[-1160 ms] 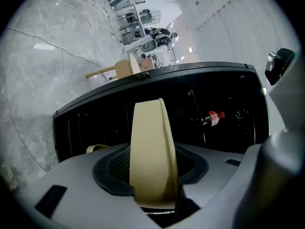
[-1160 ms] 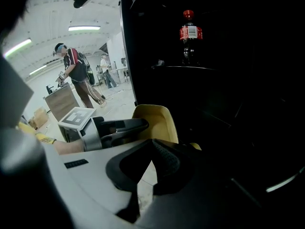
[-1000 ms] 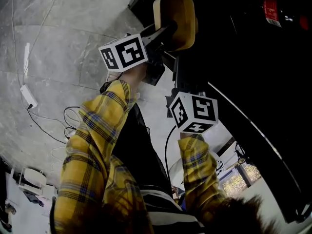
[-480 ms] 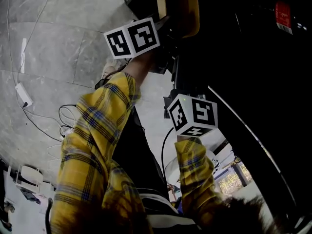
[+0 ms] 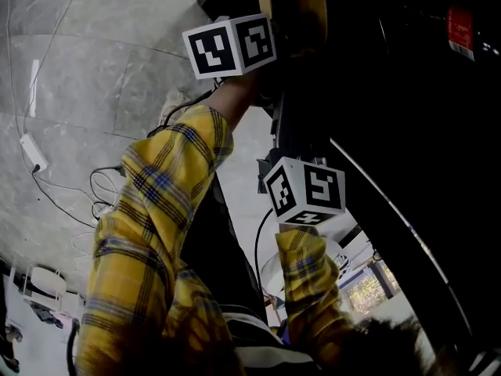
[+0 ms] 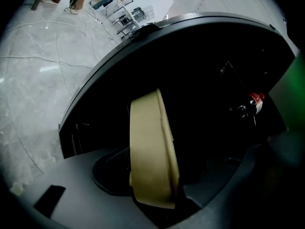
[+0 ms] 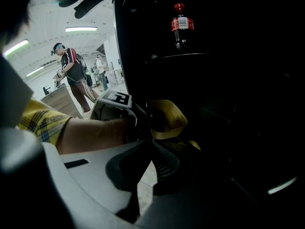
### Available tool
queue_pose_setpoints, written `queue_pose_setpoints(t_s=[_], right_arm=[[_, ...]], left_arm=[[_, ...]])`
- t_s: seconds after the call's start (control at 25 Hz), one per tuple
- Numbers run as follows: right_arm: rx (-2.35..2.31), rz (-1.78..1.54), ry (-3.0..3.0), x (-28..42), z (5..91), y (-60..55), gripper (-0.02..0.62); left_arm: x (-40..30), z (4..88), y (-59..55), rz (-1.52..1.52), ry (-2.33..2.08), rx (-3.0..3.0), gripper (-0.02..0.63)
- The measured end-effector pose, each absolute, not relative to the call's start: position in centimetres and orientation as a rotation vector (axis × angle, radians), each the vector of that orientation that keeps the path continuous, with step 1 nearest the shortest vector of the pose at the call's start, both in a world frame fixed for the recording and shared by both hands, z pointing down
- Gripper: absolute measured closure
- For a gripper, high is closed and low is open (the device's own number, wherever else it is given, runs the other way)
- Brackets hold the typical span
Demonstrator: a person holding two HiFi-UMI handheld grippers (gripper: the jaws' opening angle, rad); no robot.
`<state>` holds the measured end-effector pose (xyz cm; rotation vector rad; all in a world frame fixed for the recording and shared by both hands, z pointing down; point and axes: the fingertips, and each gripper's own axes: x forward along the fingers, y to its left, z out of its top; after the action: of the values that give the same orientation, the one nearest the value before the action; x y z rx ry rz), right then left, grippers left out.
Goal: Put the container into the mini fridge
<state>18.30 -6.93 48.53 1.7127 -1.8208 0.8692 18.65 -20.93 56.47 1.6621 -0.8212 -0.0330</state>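
Note:
A yellow container [image 6: 150,151] stands on edge between the jaws of my left gripper [image 6: 157,187], which is shut on it. The container is held at the dark mouth of the black mini fridge [image 6: 200,37]. From the head view only its yellow rim [image 5: 301,6] shows, at the top, beyond the left marker cube [image 5: 231,45]. The right gripper view shows the container [image 7: 164,118] from the side, with the left hand behind it. My right gripper [image 7: 147,171] sits lower, near the fridge opening. Its jaws are slightly apart with nothing between them.
A red-capped cola bottle [image 7: 180,23] stands on a shelf inside the fridge. The open fridge door's edge [image 5: 391,218] runs down the right. Cables and a white power strip [image 5: 31,151] lie on the marble floor. People [image 7: 71,66] stand far behind.
My left gripper has carried the container up and forward, deeper into the fridge's dark opening. The right gripper has drifted slightly left.

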Motion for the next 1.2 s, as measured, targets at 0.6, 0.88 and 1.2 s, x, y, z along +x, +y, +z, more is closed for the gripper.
queue_pose_setpoints(t_s=[0.6,0.88,1.2], right_arm=[[1.731,0.849,-1.801,17.9,48.2,-5.7,0.569],[1.738,0.848,-1.799,17.6,48.0,-5.9,0.569],[1.739,0.847,-1.792,17.3,47.9,-5.7,0.569]], left_arm=[[19.2,56.8,-22.5,0.03,-0.773,1.698,0.379],[18.9,57.1,-22.6,0.074,-0.769,1.705,0.274],[18.6,57.2,-21.8,0.101,-0.711,1.746,0.23]])
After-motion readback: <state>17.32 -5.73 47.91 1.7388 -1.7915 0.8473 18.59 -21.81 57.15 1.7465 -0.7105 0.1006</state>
